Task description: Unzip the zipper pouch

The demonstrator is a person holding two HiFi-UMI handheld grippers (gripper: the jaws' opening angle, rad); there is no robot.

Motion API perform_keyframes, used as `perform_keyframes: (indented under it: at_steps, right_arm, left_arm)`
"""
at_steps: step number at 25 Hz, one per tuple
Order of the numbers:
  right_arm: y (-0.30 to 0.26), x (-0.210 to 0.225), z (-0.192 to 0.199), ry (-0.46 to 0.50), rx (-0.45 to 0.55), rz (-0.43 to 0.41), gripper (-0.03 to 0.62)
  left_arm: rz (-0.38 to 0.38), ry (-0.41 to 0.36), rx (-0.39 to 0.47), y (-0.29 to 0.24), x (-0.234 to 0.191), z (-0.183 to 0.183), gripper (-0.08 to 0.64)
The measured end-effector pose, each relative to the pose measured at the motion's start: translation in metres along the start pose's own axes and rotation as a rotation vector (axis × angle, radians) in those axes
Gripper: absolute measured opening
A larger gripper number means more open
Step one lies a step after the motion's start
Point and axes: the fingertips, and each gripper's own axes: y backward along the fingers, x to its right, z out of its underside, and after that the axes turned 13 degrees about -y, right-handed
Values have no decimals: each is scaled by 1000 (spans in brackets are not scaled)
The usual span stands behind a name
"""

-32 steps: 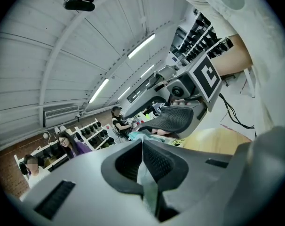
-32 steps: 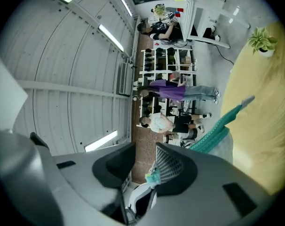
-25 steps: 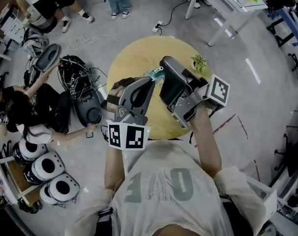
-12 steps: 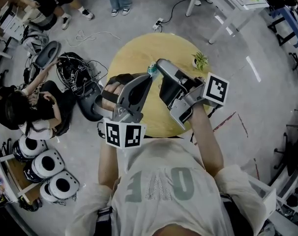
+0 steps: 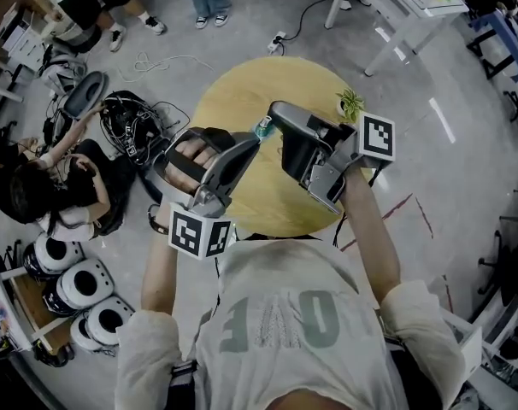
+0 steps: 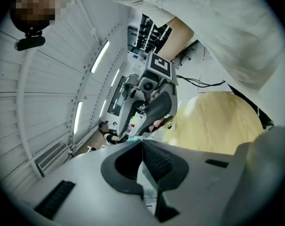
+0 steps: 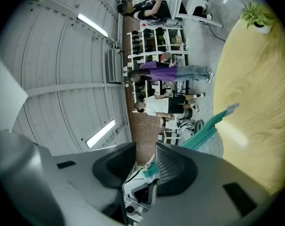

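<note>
The zipper pouch (image 7: 209, 144), small and pale with a teal zipper band pulled taut, is held clear of the round wooden table (image 5: 242, 101), over its middle. Whether it is unzipped cannot be told.

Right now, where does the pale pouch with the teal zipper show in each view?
Head view: the pale pouch with the teal zipper is a small teal patch at upper centre.
Left gripper view: a pale strip at bottom centre.
Right gripper view: a teal band slanting from lower centre up to the right.
Shared landmark: the round light wooden table, in all three views.
</note>
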Motion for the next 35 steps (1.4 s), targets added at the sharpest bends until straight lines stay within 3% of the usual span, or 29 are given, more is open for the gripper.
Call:
perform_keyframes:
  at_steps: [5, 9, 11, 13, 18, 19, 21, 23, 26, 35]
  right_arm:
    - [-5, -4, 10, -33, -35, -40, 118]
    - [-9, 3, 11, 60, -41, 29, 70]
    - [-9, 3, 11, 126, -34, 66, 37]
    - [-8, -1, 9, 183, -3, 80, 32]
    - [-8, -16, 9, 277, 71, 54, 31]
    - [-8, -20, 9, 301, 78, 44, 31]
    - [-9, -31, 12, 355, 93, 29, 31]
    - [-10, -41, 13, 424, 120, 29, 31]
    - [-7, -52, 14, 556, 165, 57, 29]
    - [8, -61, 15, 931, 265, 161, 31]
  left_arm:
    - [3, -17, -7, 1, 1, 3, 28]
    - [4, -25, 6, 4, 3, 0, 28]
    - [2, 13, 11, 4, 1, -1, 28]
    - [-15, 147, 21, 3, -2, 2, 29]
    - [-59, 659, 99, 2, -8, 13, 34]
    - [-78, 766, 141, 3, -13, 14, 44]
    - [-125, 989, 210, 3, -26, 18, 132]
    - [-165, 1153, 223, 3, -37, 23, 155]
    - [-189, 1260, 193, 3, -44, 27, 155]
    - [-160, 1390, 253, 0, -54, 14, 153]
